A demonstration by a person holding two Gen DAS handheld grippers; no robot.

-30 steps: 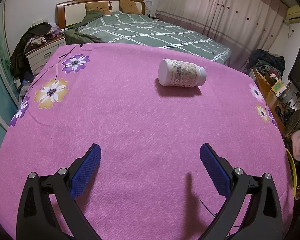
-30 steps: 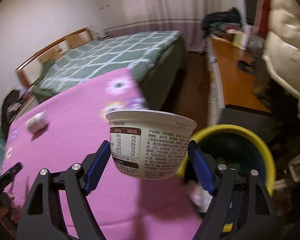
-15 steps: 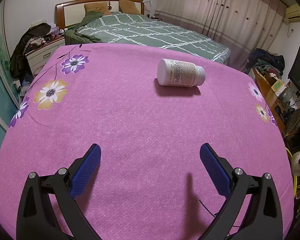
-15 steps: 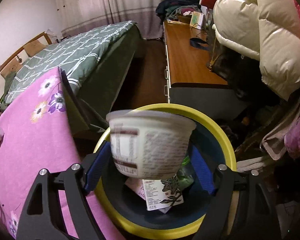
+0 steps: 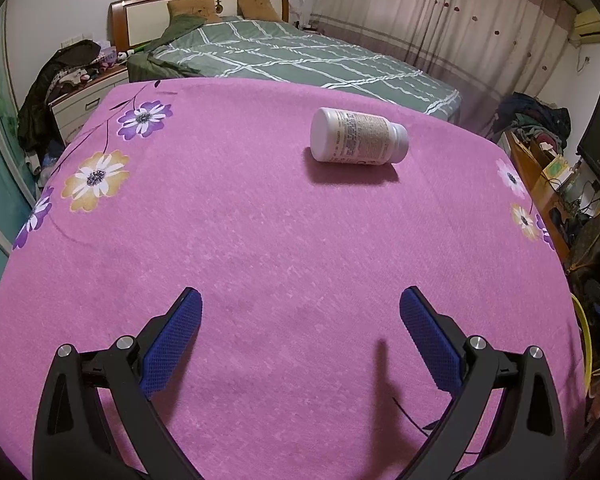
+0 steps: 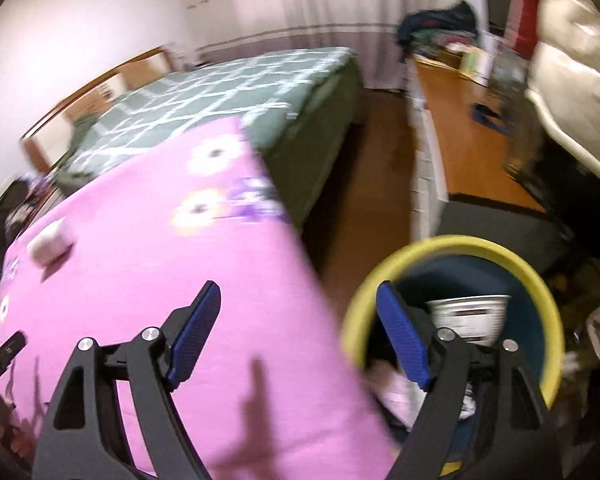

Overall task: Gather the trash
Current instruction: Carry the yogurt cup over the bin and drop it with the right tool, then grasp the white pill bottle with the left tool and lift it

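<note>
My left hand-held gripper (image 5: 300,300) hangs over the pink flowered cloth (image 5: 240,240) of the worktop with its jaws spread wide and nothing between them. The white bottle (image 5: 358,142) lies on its side on that cloth, well ahead of the blue pads (image 5: 172,340) and a little to the right of the gap, apart from both of them; its labelled side faces up and its flat base turns toward the left.

My right hand-held gripper (image 6: 300,300) is likewise wide and empty, sitting over the cloth's right edge. The view is blurred. The white tub (image 6: 466,314) stands inside the yellow-rimmed bin (image 6: 460,242), which is on the floor just off the edge of the worktop; the tub lies beyond and to the right of my right pad (image 6: 404,344), not between the jaws. Some paper or wrapper litter shows lower in the bin, too smeared to identify. From this side the bottle (image 6: 48,242) is far off to the left on the cloth.
</note>
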